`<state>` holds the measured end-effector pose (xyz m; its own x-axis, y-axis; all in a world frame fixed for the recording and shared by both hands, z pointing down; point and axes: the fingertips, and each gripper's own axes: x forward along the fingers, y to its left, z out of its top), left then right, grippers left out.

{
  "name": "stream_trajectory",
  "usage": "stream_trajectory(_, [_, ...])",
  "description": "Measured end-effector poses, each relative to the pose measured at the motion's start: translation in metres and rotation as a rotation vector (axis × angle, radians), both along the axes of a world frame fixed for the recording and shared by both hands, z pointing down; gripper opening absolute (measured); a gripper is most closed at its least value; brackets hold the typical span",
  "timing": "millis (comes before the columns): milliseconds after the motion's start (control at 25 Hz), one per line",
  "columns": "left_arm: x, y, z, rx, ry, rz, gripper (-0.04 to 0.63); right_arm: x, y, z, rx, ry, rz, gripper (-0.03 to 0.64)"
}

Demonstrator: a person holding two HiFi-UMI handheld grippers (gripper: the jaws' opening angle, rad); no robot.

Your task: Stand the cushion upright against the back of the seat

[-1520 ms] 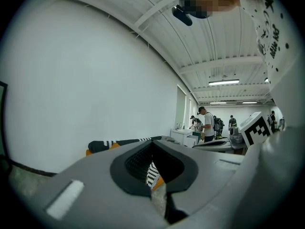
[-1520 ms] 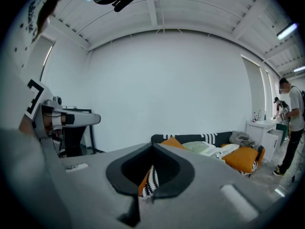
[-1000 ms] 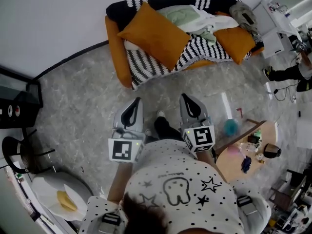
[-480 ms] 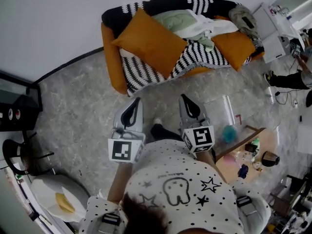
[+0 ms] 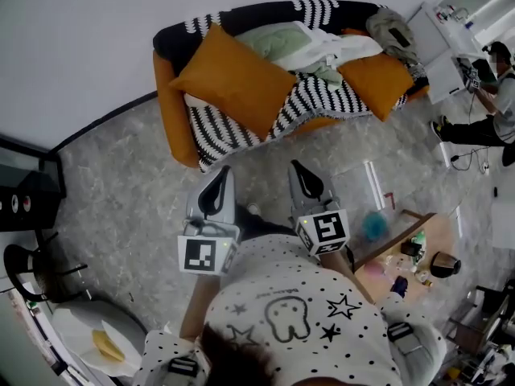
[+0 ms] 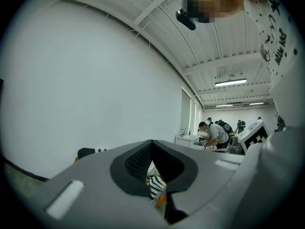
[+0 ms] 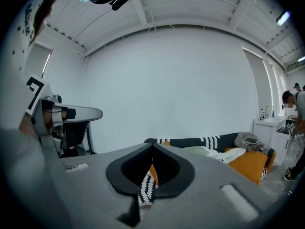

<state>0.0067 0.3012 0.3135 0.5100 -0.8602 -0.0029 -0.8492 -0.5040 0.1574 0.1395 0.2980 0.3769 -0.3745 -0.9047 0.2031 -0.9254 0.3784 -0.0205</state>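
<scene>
Big square orange fabric cushion (image 5: 232,79) lies slumped on the orange sofa (image 5: 166,99), well ahead of closed, empty left gripper (image 5: 224,171) and right gripper (image 5: 297,167) — likely soft, light, squashy — pinch a top corner.

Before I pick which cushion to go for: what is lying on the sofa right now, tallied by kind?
Orange cushions: 2
Black-and-white striped throw: 1
Pale green cloth: 1
White cloth: 1
Grey bundle: 1
Total: 6
</scene>
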Motion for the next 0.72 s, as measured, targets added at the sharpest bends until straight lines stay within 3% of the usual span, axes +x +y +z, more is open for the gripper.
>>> stream_trajectory(400, [0.011, -0.032, -0.004, -0.012, 0.018, 0.029, 0.0, 0.01, -0.024, 0.002, -0.012, 0.005, 0.03, 0.002])
stream_trajectory(720, [0.001, -0.081, -0.013, 0.002, 0.021, 0.053, 0.0, -0.006, -0.07, -0.003, -0.013, 0.01, 0.037, 0.002])
